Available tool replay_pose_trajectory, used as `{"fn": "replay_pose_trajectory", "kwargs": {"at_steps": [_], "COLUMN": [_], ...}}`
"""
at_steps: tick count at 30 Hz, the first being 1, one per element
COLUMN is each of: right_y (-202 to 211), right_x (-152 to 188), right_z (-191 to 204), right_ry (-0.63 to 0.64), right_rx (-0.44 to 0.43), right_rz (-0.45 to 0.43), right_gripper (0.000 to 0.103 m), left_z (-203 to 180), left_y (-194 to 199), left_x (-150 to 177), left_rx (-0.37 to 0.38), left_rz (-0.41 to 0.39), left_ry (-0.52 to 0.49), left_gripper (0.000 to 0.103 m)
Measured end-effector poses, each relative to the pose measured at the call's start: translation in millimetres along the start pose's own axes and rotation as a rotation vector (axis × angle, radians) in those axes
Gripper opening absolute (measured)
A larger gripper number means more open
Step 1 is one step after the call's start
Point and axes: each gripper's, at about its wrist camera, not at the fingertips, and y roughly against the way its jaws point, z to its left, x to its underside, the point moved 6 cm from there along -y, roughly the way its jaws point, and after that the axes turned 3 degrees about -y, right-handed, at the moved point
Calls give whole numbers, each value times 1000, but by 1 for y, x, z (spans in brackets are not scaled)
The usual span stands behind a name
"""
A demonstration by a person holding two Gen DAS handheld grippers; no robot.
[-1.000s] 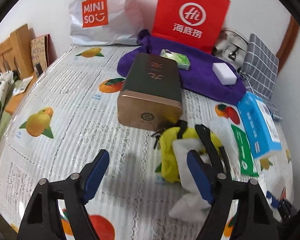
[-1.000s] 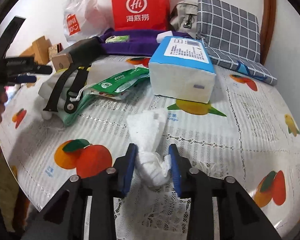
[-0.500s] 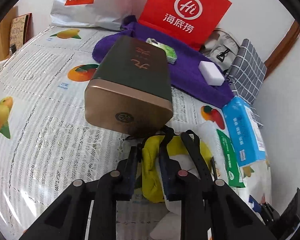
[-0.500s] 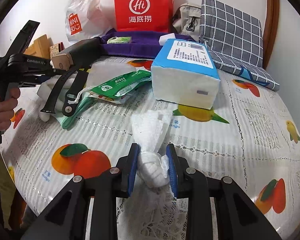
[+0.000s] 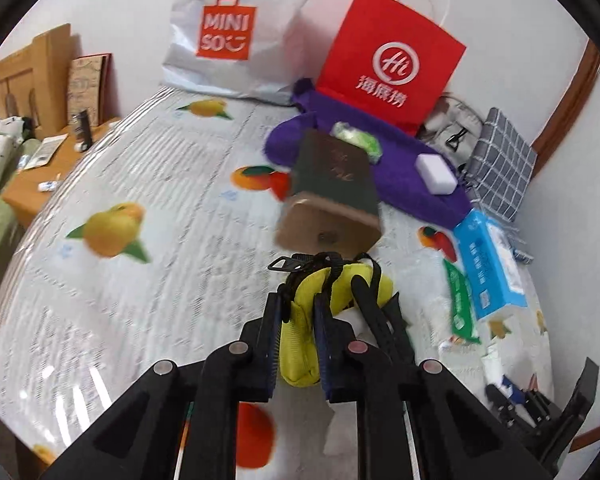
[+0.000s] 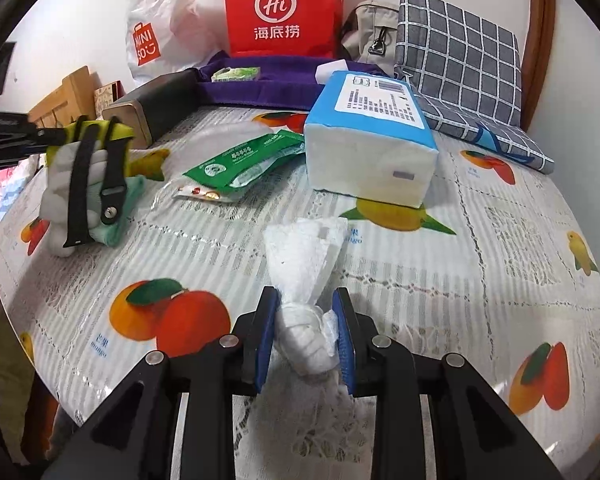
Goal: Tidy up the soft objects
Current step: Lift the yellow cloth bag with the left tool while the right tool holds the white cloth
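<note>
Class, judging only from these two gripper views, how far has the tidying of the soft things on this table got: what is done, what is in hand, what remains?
Done: nothing clearly; no sorted pile shows. In hand: the left gripper is shut on the yellow pouch; the right gripper is shut on the knotted white tissue. Left: the tissue pack, green wipes packet, purple cloth and white sponge lie scattered.

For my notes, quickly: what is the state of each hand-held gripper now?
Left hand-held gripper: closed on the yellow pouch.
Right hand-held gripper: closed on the white crumpled tissue.
</note>
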Motion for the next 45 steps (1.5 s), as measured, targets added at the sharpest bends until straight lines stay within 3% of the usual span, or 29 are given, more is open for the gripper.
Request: {"fn": "replay_pose_trajectory", "kwargs": {"at_steps": [4,7,9,11,13,15,19,28,45], "right_y": [2,2,2,1,1,0,0,1,47], "right_x": [2,3,3,3,2,2,0,-9,-51], "right_z": [0,1,1,1,0,0,0,-12,-17], "right_ry": [-2,2,4,-3,-13,-13,-20,-58,-78], "right_rx": [12,21,22,18,9,6,5,18,35], "right_rz": [3,1,3,5,2,-2,-8,4,-70], "right_gripper": [28,28,28,28,28,28,23,22,22], "left_z": [8,9,6,3,1,-2,-5,-9,-1], "left_y": [-18,-36,-40,-44,-49,-48,-44,-10,56], "left_x": [10,17,18,18,18,18,16,8,-27], "left_rx": [-23,-25,-9,-1,-3,0,57,104,57], "left_rz": [38,73,60,60,49,31,28,-20,-141], "left_ry": [-3,4,10,12,16,7,9,16,12], "left_gripper": [18,31,35,49,47,34,21,17,17]}}
